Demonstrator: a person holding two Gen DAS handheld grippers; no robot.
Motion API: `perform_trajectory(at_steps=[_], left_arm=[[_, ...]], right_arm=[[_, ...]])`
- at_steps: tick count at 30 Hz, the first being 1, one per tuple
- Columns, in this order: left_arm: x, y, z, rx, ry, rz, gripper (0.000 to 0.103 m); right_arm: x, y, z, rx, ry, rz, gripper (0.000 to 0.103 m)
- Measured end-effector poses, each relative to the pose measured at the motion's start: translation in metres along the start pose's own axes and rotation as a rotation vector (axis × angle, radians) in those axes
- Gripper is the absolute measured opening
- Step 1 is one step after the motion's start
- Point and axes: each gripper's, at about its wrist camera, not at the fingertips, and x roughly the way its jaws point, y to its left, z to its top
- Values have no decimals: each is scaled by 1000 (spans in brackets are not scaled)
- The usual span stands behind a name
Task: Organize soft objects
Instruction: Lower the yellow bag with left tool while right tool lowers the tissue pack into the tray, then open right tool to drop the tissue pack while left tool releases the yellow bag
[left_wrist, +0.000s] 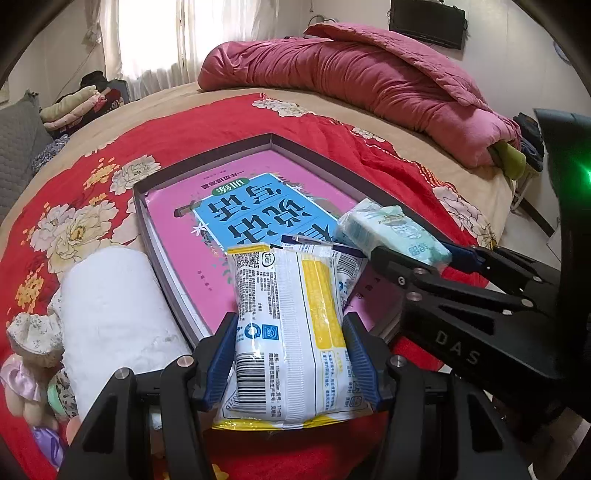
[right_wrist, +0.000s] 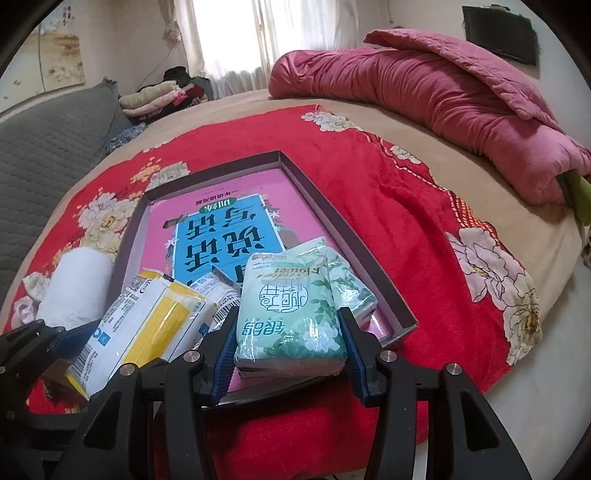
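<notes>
Two tissue packs were pinched, one per claw. The left gripper (left_wrist: 290, 354) clamped the yellow-and-white tissue pack (left_wrist: 291, 332) across its width, long axis running away along the fingers, its far end over the shallow box (left_wrist: 207, 158); its near end was cut off behind the jaws. The right gripper (right_wrist: 290, 354) squeezed the green tissue pack (right_wrist: 291, 314) likewise, above the box's near corner. The pink book (right_wrist: 229, 206) inside lay partly hidden. A white roll (left_wrist: 118, 310) lay beside the box on the red floral blanket (right_wrist: 388, 229).

Both fisheye views: daylight from the curtained window (left_wrist: 155, 40) behind the bed, blown out to white; soft shadows, sharp centre, strongly curved edges, dark vignetted corners
</notes>
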Motion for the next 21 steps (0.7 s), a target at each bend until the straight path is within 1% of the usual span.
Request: perform_trajectory(at_steps=[7, 11, 13, 15, 21], left_arm=[[-1, -1, 0, 2, 3, -3, 57], [-1, -2, 1, -3, 6, -18, 57], [-1, -3, 1, -3, 7, -23, 57], [-1, -4, 1, 0, 8, -23, 57], [2, -4, 4, -10, 14, -30, 57]], right_arm=[[4, -3, 0, 27, 16, 23, 53], [3, -6, -1, 51, 12, 34, 61], [1, -7, -1, 54, 1, 33, 63], [0, -7, -1, 51, -7, 26, 68], [-9, -11, -1, 59, -42, 9, 71]])
